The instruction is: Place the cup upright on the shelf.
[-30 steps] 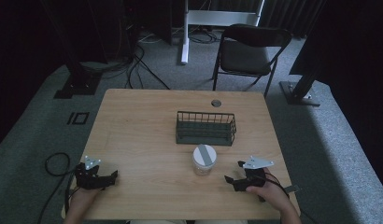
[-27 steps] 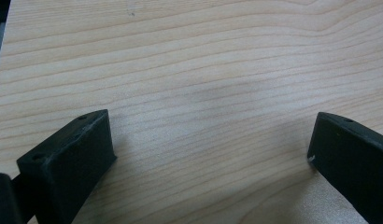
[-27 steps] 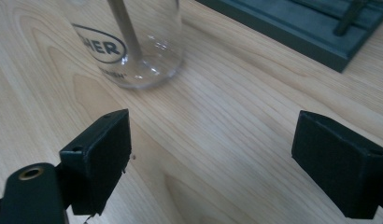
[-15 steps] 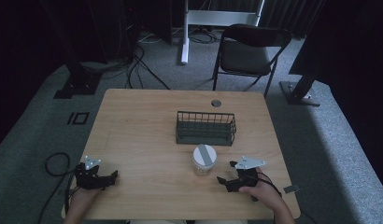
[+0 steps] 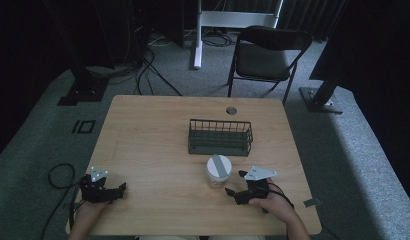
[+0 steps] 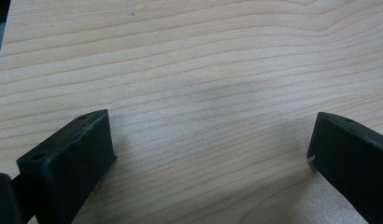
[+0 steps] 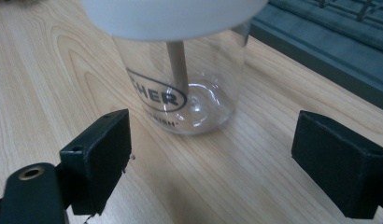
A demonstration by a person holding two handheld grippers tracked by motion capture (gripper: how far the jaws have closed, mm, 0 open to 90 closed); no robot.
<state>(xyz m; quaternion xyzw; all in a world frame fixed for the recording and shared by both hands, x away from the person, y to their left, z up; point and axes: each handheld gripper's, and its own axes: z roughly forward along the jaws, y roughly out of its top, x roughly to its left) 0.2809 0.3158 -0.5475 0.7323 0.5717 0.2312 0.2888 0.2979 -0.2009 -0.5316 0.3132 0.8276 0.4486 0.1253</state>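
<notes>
Now my right gripper (image 7: 210, 154) gapes just short of the jar (image 7: 180, 70), nothing grasped; left gripper (image 6: 208, 149) idles unclenched, far from it.

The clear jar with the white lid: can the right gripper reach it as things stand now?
Probably yes. The right gripper sits just short of the jar, its jaws wide open and aimed at it, with bare table between them. The wire basket stands behind the jar, out of the way.

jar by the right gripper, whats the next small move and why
Probably ease the right gripper straight forward until its jaws flank the clear jar. The jaws stand wide open, apart from the glass, and the jar stands upright just ahead of them on the table, beside the wire basket.
</notes>
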